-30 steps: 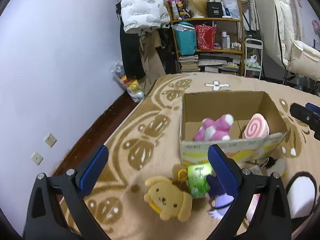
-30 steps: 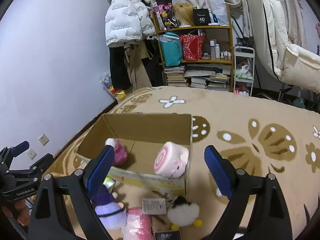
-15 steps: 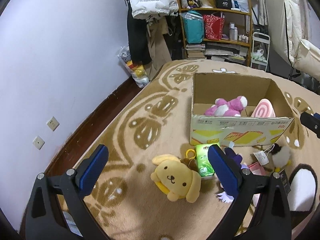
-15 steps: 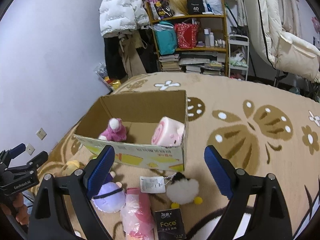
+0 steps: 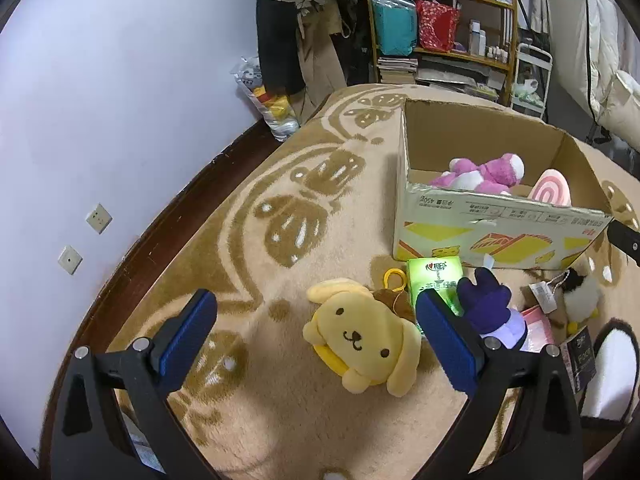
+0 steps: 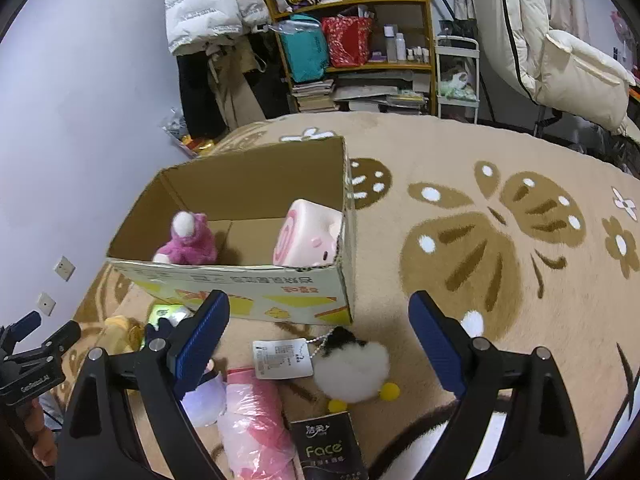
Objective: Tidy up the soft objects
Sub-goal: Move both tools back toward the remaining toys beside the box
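Note:
An open cardboard box (image 5: pixel 496 228) (image 6: pixel 240 280) stands on the rug and holds a pink plush bear (image 5: pixel 484 172) (image 6: pixel 186 240) and a pink swirl-roll plush (image 5: pixel 552 192) (image 6: pixel 308 236). In front of it lie a yellow dog plush (image 5: pixel 360 340), a green tissue pack (image 5: pixel 434 280), a purple plush (image 5: pixel 492 312), a white fluffy chick (image 6: pixel 352 368) and a pink wrapped pack (image 6: pixel 256 424). My left gripper (image 5: pixel 316 336) is open, above the yellow dog. My right gripper (image 6: pixel 320 344) is open, above the chick. Both are empty.
A black "Face" tissue pack (image 6: pixel 328 448) and a paper tag (image 6: pixel 280 360) lie near the chick. A white wall (image 5: pixel 100 120) with a dark baseboard runs along the left. Shelves (image 6: pixel 352 40), hanging coats and a white chair (image 6: pixel 568 72) stand behind the rug.
Both grippers have pulled back and risen from the box, so the toys on the rug in front of it are more fully in view. Both stay open and empty.

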Action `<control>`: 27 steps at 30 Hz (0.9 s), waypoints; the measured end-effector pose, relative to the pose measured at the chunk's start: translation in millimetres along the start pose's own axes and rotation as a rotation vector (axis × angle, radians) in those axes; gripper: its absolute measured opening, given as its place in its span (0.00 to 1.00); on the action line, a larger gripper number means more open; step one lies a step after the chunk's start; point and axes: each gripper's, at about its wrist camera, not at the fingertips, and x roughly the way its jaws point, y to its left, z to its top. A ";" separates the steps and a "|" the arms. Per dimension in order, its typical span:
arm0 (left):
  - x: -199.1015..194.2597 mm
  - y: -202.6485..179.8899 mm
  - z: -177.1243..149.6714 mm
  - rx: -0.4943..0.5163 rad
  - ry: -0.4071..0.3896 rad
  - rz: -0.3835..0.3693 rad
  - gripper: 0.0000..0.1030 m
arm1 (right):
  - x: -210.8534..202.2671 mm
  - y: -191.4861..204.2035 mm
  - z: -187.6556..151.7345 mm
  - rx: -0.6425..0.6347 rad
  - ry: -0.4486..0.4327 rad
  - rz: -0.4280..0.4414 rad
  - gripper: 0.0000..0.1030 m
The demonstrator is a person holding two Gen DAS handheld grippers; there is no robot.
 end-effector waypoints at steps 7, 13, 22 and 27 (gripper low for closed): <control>9.0 0.8 1.6 0.001 0.026 -0.028 0.96 | 18.1 -1.7 -3.8 0.003 0.052 -0.028 0.92; 13.1 -3.8 1.1 0.016 0.048 -0.041 0.96 | 33.8 -2.0 -6.0 0.024 0.095 -0.032 0.92; 32.5 -10.5 1.3 0.027 0.110 -0.048 0.96 | 52.1 -4.8 -11.3 0.040 0.158 -0.051 0.92; 46.8 -18.9 2.2 0.056 0.143 -0.041 0.96 | 63.9 -6.5 -12.7 0.043 0.185 -0.061 0.92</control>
